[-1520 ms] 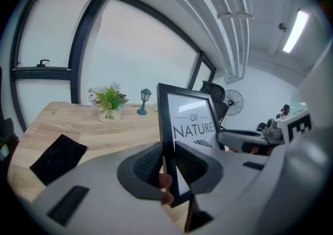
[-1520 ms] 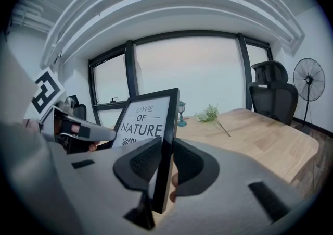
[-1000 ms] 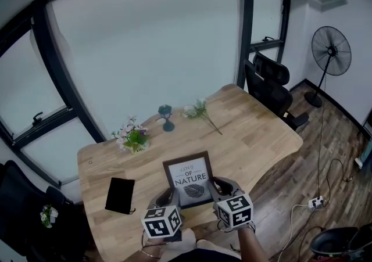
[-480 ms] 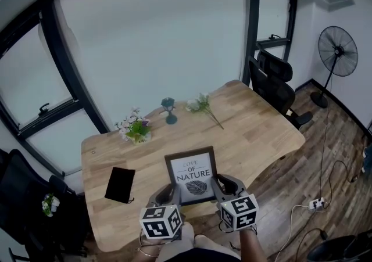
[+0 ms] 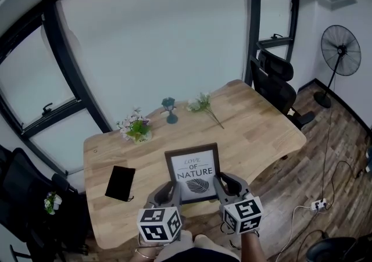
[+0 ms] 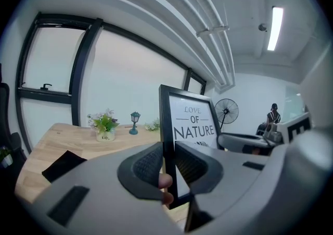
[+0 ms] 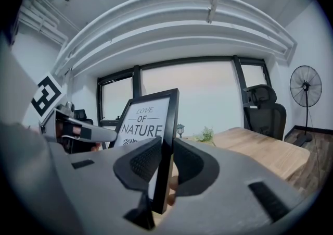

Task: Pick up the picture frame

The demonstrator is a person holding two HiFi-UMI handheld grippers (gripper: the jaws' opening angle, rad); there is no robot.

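A black picture frame [image 5: 193, 171] printed "LOVE OF NATURE" is held up above the wooden table [image 5: 256, 127], tilted back towards me. My left gripper [image 5: 173, 192] is shut on its left edge; in the left gripper view the pads pinch the frame [image 6: 186, 124] at the gripper [image 6: 167, 169]. My right gripper [image 5: 220, 185] is shut on the right edge; in the right gripper view the frame [image 7: 151, 130] stands between the gripper [image 7: 165, 169] pads.
On the table lie a black wallet-like case [image 5: 120, 182], a small potted flower [image 5: 136, 130], a teal miniature lamp [image 5: 169, 110] and a flower sprig [image 5: 203, 106]. A black office chair [image 5: 279, 86] stands at the right end, a floor fan [image 5: 342, 51] beyond it.
Both grippers have lifted the frame; it now sits higher and closer to me in the head view, clear of the tabletop.
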